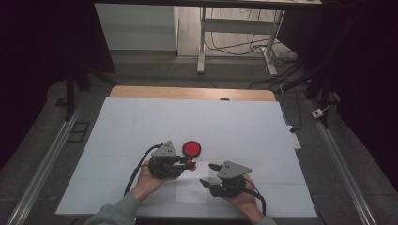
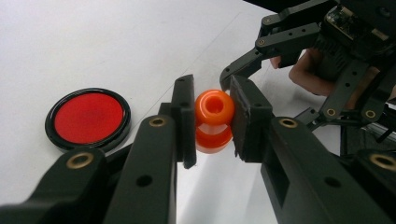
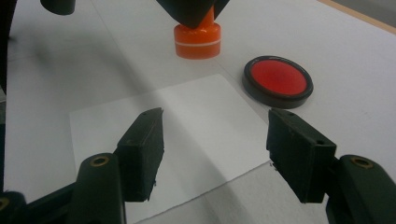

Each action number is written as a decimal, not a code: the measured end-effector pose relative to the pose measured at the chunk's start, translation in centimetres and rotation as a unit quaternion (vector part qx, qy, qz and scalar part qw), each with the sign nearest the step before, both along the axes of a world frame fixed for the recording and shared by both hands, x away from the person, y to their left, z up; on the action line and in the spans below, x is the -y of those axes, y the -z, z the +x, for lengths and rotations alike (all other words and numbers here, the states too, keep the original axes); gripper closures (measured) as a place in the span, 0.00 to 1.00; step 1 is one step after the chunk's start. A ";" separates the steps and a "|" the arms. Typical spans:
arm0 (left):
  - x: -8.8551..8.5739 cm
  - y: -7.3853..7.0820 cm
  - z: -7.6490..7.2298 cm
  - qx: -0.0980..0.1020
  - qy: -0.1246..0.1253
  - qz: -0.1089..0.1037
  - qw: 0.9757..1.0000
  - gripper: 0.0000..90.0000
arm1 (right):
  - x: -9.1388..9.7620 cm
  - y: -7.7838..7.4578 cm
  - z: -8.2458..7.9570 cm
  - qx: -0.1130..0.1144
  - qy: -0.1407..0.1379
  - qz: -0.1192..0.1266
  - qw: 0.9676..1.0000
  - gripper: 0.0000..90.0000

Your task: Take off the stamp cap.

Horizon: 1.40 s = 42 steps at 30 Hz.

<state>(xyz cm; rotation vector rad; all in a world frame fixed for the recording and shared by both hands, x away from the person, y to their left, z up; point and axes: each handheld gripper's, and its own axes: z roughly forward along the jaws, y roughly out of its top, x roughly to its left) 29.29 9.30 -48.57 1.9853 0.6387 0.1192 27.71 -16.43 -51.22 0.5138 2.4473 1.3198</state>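
An orange stamp-like piece (image 2: 214, 122) with a round knob and a wider base (image 3: 197, 41) stands upright, its base at the white table cover just beyond a sheet of paper. My left gripper (image 2: 212, 100) is shut on its knob, one pad on each side; from above the gripper (image 1: 189, 163) points right. A red disc in a black rim (image 1: 191, 149) lies flat just behind it, also seen as a disc (image 2: 88, 117) beside the left jaw. My right gripper (image 3: 215, 121) hovers open over the paper (image 3: 187, 116), nothing between its jaws, and faces the orange piece.
The white cover (image 1: 141, 126) spans the table, with a wooden edge (image 1: 187, 92) at the back. The paper sheet (image 1: 192, 191) lies near the front edge between both hands. The right gripper (image 1: 207, 174) sits close to the left one.
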 end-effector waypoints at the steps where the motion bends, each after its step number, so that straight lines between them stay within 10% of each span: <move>1: 0.0 0.0 0.0 -0.001 0.001 0.000 1.000 0.80 | -0.1 0.0 0.0 0.000 0.000 -0.001 1.000 0.40; 42: 0.0 -0.1 -0.3 -0.001 0.000 -0.002 1.000 0.80 | -4.2 -0.3 0.8 -0.010 -0.007 0.002 1.000 0.41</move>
